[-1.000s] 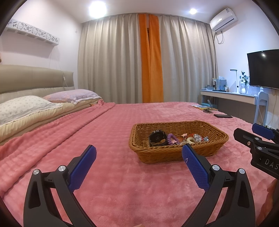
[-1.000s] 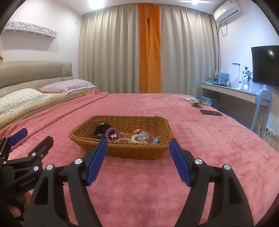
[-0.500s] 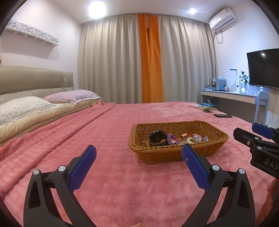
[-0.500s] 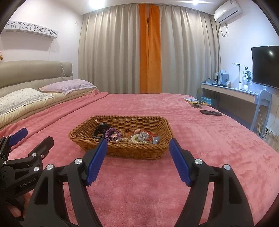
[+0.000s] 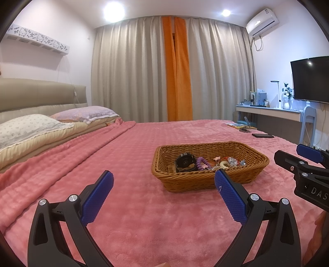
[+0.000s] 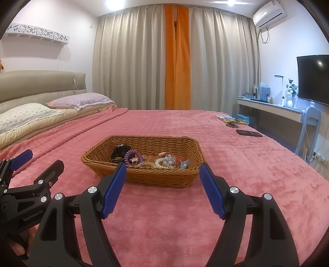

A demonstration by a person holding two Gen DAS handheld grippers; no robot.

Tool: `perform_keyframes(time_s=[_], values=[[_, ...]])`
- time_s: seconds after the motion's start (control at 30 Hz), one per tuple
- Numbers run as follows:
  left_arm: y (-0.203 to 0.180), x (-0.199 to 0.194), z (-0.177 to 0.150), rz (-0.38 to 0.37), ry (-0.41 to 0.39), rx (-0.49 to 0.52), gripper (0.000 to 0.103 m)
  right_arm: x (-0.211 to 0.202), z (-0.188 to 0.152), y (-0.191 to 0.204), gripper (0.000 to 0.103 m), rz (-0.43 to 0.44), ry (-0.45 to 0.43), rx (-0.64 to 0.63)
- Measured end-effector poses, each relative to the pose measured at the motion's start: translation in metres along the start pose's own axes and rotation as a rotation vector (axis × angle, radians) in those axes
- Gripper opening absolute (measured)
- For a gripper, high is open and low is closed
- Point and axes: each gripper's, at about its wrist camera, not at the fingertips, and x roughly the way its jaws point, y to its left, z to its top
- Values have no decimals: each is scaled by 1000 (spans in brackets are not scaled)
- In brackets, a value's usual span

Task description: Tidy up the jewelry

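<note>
Both hand-held grippers, left and right, are hovering empty with jaws spread wide above the pink bedspread, facing the wicker basket where the jewelry is lying heaped, within easy reach.

The room I look into is evenly and brightly lit from above. A round ceiling lamp blows out to pure white at the top of my left view, and a smaller recessed spot glares further right. Both lamps reflect as small bright dots on the dark wall-mounted television screen. A cool bluish glow sits over the white bench at the far right. Shadows are soft; only a faint one lies under the brown woven wicker basket. Focus is sharp near and far. The fisheye bends walls and curtains outward, and black corners ring both views.
</note>
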Motion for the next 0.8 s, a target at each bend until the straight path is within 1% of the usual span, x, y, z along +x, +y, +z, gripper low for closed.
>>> perform_keyframes(time_s=[0.37, 0.57, 0.8], values=[[2, -1, -1, 8, -3, 9, 95, 1, 2, -2, 70, -3, 4, 4], [2, -3, -1, 26, -24, 31, 96, 1, 3, -2, 71, -4, 4, 3], [15, 1, 1, 5, -10, -11, 96, 1, 2, -2, 71, -3, 6, 3]])
